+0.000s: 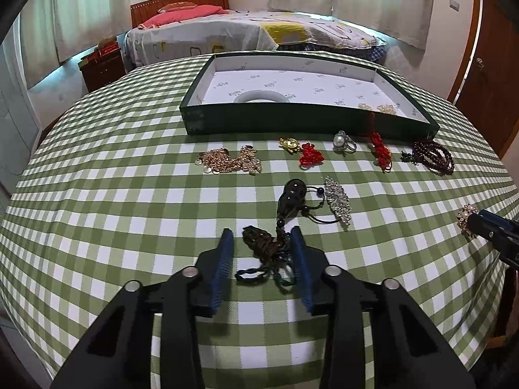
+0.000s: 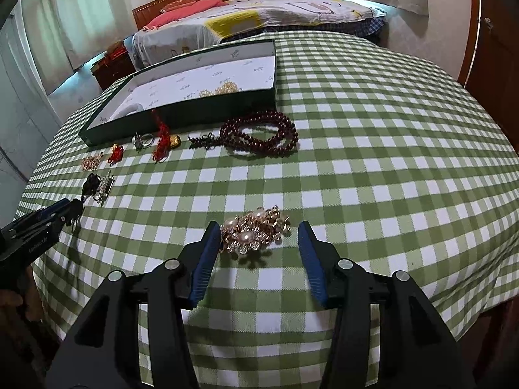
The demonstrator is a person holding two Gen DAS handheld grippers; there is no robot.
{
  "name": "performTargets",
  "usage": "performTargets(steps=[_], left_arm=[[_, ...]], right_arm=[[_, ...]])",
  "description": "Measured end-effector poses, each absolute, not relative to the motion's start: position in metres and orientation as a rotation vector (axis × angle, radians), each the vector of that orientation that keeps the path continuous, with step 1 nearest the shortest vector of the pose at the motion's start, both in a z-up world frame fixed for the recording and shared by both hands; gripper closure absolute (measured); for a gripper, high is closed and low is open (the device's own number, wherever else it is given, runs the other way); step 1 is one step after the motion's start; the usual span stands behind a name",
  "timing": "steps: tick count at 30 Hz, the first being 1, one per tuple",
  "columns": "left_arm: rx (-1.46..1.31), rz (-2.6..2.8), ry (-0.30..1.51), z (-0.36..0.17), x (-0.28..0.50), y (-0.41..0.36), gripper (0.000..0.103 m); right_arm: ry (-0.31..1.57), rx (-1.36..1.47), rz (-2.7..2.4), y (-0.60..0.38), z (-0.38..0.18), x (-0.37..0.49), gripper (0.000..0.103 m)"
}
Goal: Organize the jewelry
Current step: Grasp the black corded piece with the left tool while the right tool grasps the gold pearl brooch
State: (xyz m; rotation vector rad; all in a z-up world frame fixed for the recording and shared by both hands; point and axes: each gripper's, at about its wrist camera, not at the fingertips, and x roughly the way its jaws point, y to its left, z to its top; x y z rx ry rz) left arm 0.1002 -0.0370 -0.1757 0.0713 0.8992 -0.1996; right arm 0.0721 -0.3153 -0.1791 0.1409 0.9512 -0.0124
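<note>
The box lining (image 1: 311, 86) carries a small repeated printed mark — too small to read. White lettering on the left gripper (image 2: 39, 236) — blurred, unreadable.

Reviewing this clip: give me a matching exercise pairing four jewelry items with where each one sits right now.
Items:
1. pearl brooch
2. white bangle
3. dark bead bracelet
4. dark tassel pendant

Places:
A. inside the green tray
B. between the open left tool's fingers
C. on the cloth by the tray's right corner
D. between the open right tool's fingers

Pairs: 1-D, 2-A, 3-C, 4-B
</note>
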Motion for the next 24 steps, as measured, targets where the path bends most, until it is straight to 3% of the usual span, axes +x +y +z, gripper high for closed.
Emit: performTargets(steps=[8, 24], left_arm=[[0.053, -0.207, 0.895, -0.176, 0.101, -0.032, 0.081], [0.034, -0.218, 0.894, -0.176, 0.102, -0.028, 0.085]], right_arm=[[0.95, 0.15, 0.011, -0.31, -0.179, 0.074, 0.055], [0.928, 0.057, 0.005, -0.293, -0.183, 0.084, 0.056]])
